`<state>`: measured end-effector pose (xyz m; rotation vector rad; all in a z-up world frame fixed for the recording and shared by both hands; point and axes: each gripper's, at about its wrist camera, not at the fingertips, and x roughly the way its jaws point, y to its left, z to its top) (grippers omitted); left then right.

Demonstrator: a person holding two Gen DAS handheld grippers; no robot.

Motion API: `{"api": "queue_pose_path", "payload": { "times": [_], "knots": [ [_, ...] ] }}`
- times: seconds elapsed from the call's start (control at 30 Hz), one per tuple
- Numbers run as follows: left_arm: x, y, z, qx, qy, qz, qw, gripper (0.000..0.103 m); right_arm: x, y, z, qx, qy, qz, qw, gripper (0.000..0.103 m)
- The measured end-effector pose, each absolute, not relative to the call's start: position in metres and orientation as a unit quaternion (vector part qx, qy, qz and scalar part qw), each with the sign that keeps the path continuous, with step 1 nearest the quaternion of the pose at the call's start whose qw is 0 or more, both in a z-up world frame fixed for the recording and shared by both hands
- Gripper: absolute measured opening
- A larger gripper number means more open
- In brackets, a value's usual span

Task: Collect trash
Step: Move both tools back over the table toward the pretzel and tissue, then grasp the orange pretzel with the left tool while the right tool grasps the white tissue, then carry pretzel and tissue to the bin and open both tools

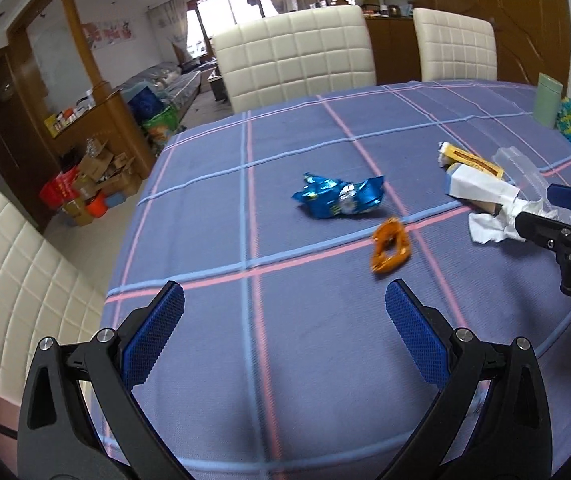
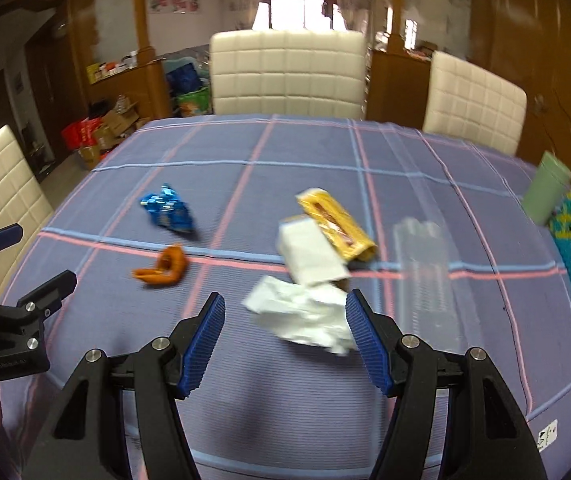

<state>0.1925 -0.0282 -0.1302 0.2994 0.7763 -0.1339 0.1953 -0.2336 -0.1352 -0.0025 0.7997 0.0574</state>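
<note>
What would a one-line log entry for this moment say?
left gripper: open, empty | right gripper: open over crumpled tissue | blue wrapper, orange peel: uncollected

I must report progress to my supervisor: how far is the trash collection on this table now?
Nothing looks collected yet. The blue wrapper, orange peel, yellow packet, white carton and crumpled tissue all lie on the tablecloth. No bin is in view. In hand: nothing; the left gripper is open and empty, and the right gripper is open near the tissue. All five pieces remain.

The plaid-clothed table bears a blue wrapper, orange peel, cartons and crumpled tissue.
</note>
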Motion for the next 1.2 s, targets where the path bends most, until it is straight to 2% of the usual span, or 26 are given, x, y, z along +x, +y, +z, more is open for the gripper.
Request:
{"api": "queue_pose_path", "payload": {
  "times": [0.43,0.53,0.6,0.67,0.7,0.73,0.77,0.8,0.83,0.93,1.2],
  "knots": [
    [0.245,-0.082,-0.160,0.157,0.412,-0.091,0.893,0.099,0.218,-0.266,-0.175,0.038,0.432,0.028,0.901,0.061],
    [0.250,-0.087,-0.168,0.158,0.421,-0.097,0.888,0.099,0.218,-0.271,-0.180,0.048,0.434,0.028,0.899,0.054],
    [0.252,-0.090,-0.173,0.161,0.425,-0.100,0.885,0.099,0.216,-0.270,-0.181,0.040,0.435,0.028,0.899,0.041],
    [0.252,-0.091,-0.177,0.160,0.429,-0.106,0.883,0.099,0.213,-0.266,-0.180,0.039,0.437,0.037,0.898,0.032],
    [0.252,-0.092,-0.179,0.157,0.433,-0.113,0.881,0.092,0.212,-0.264,-0.179,0.038,0.438,0.041,0.897,0.027],
    [0.251,-0.091,-0.180,0.155,0.437,-0.122,0.877,0.073,0.210,-0.262,-0.179,0.038,0.439,0.046,0.897,0.025],
    [0.248,-0.090,-0.182,0.151,0.445,-0.139,0.872,0.064,0.208,-0.260,-0.178,0.038,0.439,0.050,0.896,0.021],
    [0.246,-0.089,-0.180,0.147,0.446,-0.150,0.870,0.039,0.206,-0.258,-0.177,0.037,0.438,0.053,0.897,0.020],
    [0.244,-0.089,-0.180,0.152,0.447,-0.150,0.869,0.032,0.204,-0.256,-0.175,0.034,0.434,0.055,0.899,0.019],
    [0.237,-0.082,-0.175,0.157,0.444,-0.156,0.868,0.025,0.199,-0.249,-0.168,0.030,0.428,0.060,0.901,0.019],
    [0.207,-0.052,-0.154,0.164,0.416,-0.145,0.883,0.024,0.190,-0.221,-0.155,0.021,0.426,0.086,0.900,0.019]
  ]
}}
